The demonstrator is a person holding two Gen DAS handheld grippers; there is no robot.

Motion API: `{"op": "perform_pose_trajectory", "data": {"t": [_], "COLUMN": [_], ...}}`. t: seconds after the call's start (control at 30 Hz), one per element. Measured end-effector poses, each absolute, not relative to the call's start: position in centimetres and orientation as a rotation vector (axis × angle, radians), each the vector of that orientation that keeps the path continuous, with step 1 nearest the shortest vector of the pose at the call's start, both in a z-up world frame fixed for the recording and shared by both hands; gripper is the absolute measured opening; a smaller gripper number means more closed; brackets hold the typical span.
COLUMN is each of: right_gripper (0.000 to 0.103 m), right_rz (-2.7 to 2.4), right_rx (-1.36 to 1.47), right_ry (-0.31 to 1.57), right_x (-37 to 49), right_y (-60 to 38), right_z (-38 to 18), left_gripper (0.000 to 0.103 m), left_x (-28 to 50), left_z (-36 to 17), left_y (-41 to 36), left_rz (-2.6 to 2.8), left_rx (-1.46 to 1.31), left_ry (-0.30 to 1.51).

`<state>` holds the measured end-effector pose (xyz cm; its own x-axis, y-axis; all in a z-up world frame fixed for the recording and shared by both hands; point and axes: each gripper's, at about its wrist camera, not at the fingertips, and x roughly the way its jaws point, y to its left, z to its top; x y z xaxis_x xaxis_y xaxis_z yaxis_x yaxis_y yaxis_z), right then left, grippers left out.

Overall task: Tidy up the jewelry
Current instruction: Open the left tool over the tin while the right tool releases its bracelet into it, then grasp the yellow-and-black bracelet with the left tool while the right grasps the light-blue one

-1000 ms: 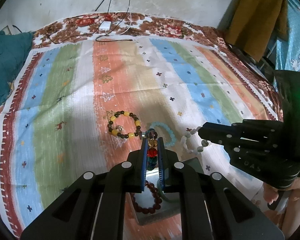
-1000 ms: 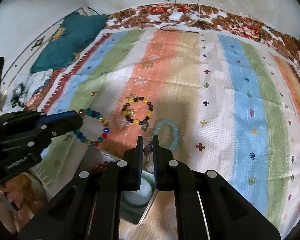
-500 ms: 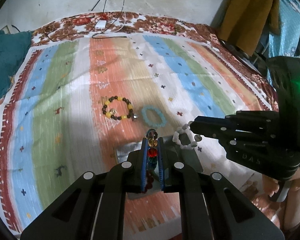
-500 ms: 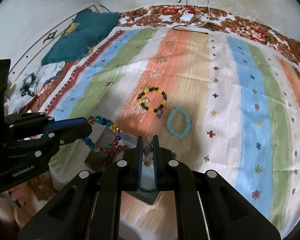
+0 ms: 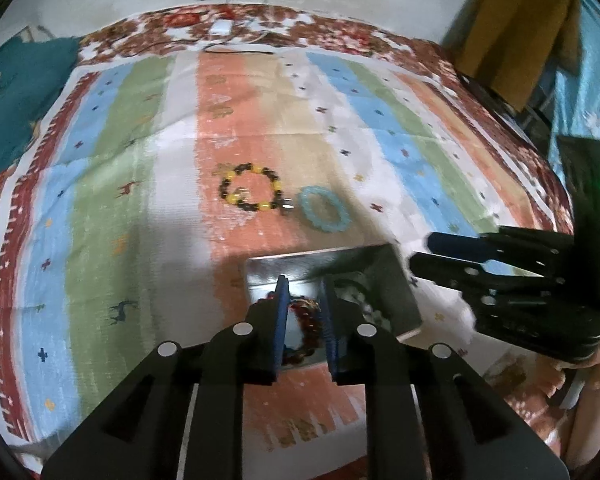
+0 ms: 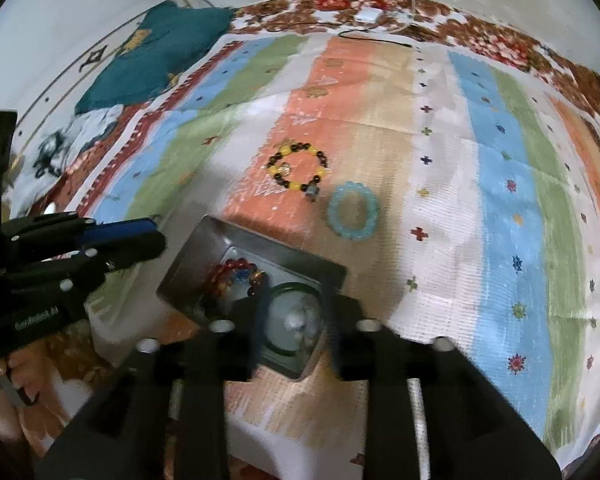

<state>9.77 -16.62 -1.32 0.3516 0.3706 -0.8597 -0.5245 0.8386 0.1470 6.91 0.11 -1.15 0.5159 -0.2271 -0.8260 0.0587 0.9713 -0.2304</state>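
Two tools hang over a metal tray on a striped cloth; the left tool has its blue-padded fingers apart with nothing between them, directly above the tray; the right tool is blurred, its fingers spread apart and gripping nothing, also above the tray; inside the tray lie a dark red bead bracelet with a multicolored bead bracelet overlapping it on its left half, and a green bangle with pale white beads inside its ring on the right half; beyond the tray, on the orange stripe of the cloth, a black-and-yellow bead bracelet rests flat; just right of it and near the tray's far edge lies a light blue bead bracelet, apart from the tray; far past the tray a white charger with cables sits on the floral border.
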Motion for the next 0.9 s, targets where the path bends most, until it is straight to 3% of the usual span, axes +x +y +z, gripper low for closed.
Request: {"op": "perform_pose_trajectory", "data": {"t": [0.13, 0.23, 0.4, 0.47, 0.6, 0.7, 0.83, 0.9], "right_gripper": [0.037, 0.043, 0.053, 0.059, 0.061, 0.068, 0.069, 0.069], "right_rz": [0.547, 0.537, 0.518, 0.508, 0.499, 0.492, 0.466, 0.442], "right_rx": [-0.159, -0.151, -0.125, -0.11, -0.104, -0.097, -0.12, -0.123], "right_ry": [1.086, 1.094, 1.097, 1.103, 1.107, 1.11, 1.12, 1.137], "right_x": [10.8, 11.4, 12.3, 12.9, 13.6, 14.2, 15.9, 16.8], "right_y": [-17.1, -17.2, -17.3, -17.5, -17.5, -17.4, -16.6, -16.5], "right_z": [-2.0, -2.1, -2.2, -2.4, -2.6, -2.7, -3.5, -4.2], "left_gripper": [0.023, 0.034, 0.037, 0.044, 0.047, 0.058, 0.073, 0.075], "left_x": [7.8, 8.5, 10.0, 10.4, 11.4, 12.3, 13.2, 13.9], "left_z": [-1.6, -1.7, -2.1, -2.2, -2.5, -2.8, -3.1, -3.3], "left_y": [1.1, 1.4, 1.7, 2.0, 2.6, 3.2, 3.4, 3.5], "left_rz": [-0.133, -0.109, -0.102, -0.092, -0.069, -0.071, -0.059, -0.047], "left_rx": [-0.196, -0.196, -0.199, -0.208, -0.212, -0.245, -0.25, -0.249], "left_ry": [1.03, 1.034, 1.052, 1.049, 1.055, 1.055, 1.044, 1.042]}}
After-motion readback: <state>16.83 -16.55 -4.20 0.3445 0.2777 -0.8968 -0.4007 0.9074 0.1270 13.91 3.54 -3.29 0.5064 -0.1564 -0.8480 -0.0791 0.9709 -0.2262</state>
